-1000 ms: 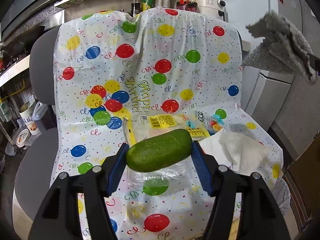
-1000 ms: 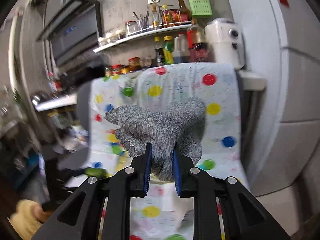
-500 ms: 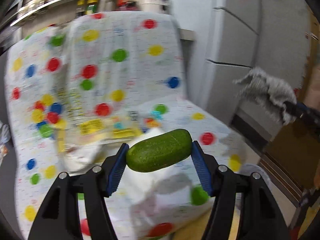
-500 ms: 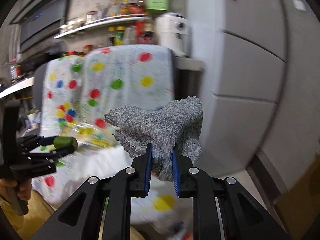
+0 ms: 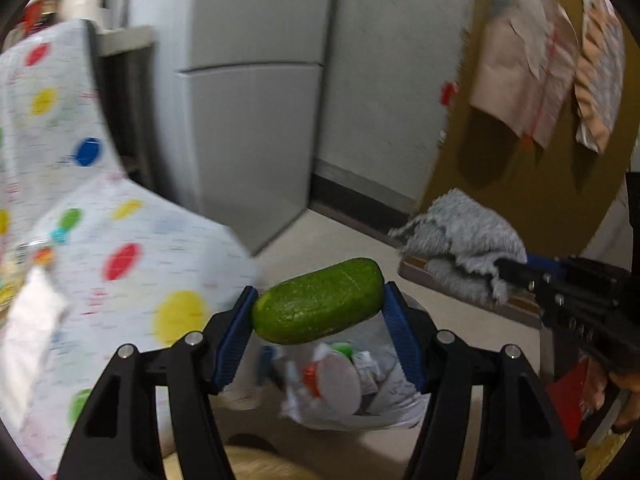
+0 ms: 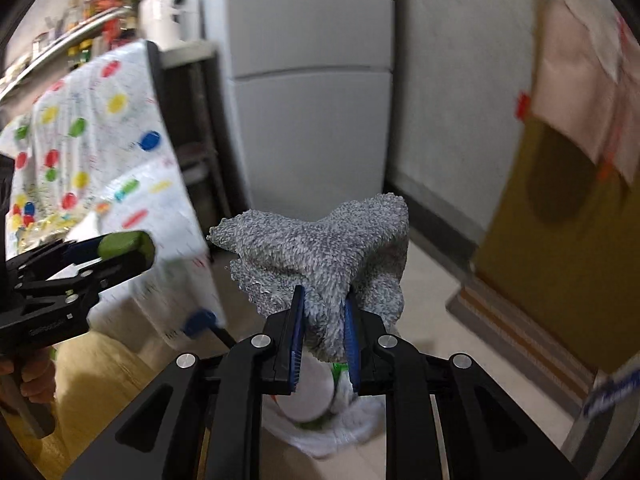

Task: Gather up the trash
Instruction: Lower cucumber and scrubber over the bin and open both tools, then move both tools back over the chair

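Left gripper [image 5: 318,320] was clamped on the cucumber [image 5: 318,300] endwise, right gripper [image 6: 323,330] pinched the grey cloth [image 6: 324,248]. Both hung over the trash bag [image 5: 352,400] on the floor, probably for dropping in

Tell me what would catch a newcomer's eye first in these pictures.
A green cucumber clamped end to end in the left gripper, above an open white trash bag on the floor. Next, the fuzzy grey cloth pinched in the right gripper, over that same bag.
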